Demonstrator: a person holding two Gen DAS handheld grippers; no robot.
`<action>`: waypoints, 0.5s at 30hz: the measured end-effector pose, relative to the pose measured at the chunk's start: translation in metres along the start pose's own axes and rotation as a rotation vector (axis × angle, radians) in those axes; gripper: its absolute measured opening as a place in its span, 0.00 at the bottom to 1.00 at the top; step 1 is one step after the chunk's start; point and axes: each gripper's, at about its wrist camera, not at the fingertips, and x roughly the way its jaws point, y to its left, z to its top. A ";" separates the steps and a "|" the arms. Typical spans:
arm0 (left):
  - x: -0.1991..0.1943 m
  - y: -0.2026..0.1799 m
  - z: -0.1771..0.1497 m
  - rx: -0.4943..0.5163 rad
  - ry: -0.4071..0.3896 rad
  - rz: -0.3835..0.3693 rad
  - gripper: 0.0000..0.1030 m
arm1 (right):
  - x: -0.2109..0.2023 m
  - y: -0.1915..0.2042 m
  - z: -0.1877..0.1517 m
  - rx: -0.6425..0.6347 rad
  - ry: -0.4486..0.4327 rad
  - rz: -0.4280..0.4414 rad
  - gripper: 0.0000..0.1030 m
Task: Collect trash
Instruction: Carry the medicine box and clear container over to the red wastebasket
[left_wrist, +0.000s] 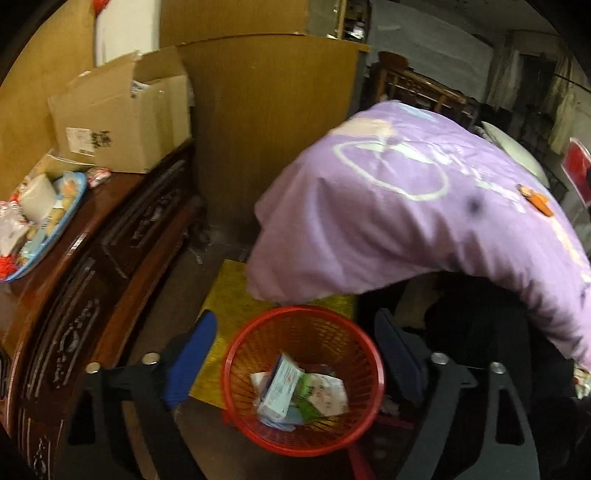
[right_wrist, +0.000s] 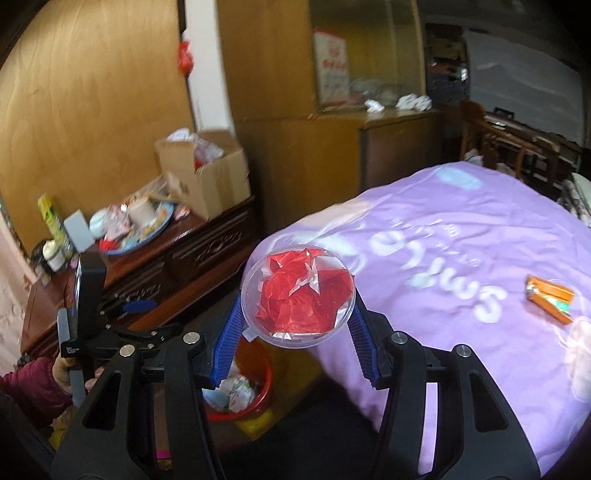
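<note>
Right wrist view is showing the bed (right_wrist: 461, 295) filling the right side, covered by a purple quilt (right_wrist: 424, 229) with pale lettering. Left of it, a dark carved wooden bench (right_wrist: 207, 243) is standing against the wall, carrying an open cardboard box (right_wrist: 210, 177) stuffed with crumpled items and a blue tray (right_wrist: 147, 229) piled with wrappers and small containers. On the floor between bench and bed, a red mesh basket (right_wrist: 258, 373) is sitting on a yellow mat (right_wrist: 258, 424), with paper scraps and packets inside it.

The right gripper (right_wrist: 297, 314) is clamping a clear round plastic lid (right_wrist: 299, 295) between its blue fingers (right_wrist: 231, 332), which are pressing on the lid's two edges. Crumpled red wrapping (right_wrist: 295, 291) with bits of foil is sitting inside the lid. The lid is hanging in the air, above the basket and at the near edge of the quilt. An orange wrapper (right_wrist: 550, 295) is lying on the quilt well to the right, apart from the gripper.

In the left wrist view, the left gripper (left_wrist: 295, 354) is hovering over the red mesh basket (left_wrist: 303, 435), its fingers (left_wrist: 192, 365) standing wide apart with nothing between them. A white and green packet (left_wrist: 295, 395) is lying among the trash at the basket's bottom. The left gripper (right_wrist: 138, 306) is also showing at the left of the right wrist view, held by a hand (right_wrist: 66, 376) in a maroon sleeve.
</note>
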 end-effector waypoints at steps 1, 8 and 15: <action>-0.001 0.005 0.001 -0.007 -0.018 0.035 0.89 | 0.004 0.003 0.000 -0.003 0.010 0.007 0.53; -0.008 0.037 0.005 -0.055 -0.062 0.167 0.93 | 0.044 0.037 0.000 -0.054 0.097 0.070 0.53; -0.006 0.079 -0.004 -0.117 -0.063 0.313 0.94 | 0.080 0.075 -0.001 -0.120 0.171 0.137 0.53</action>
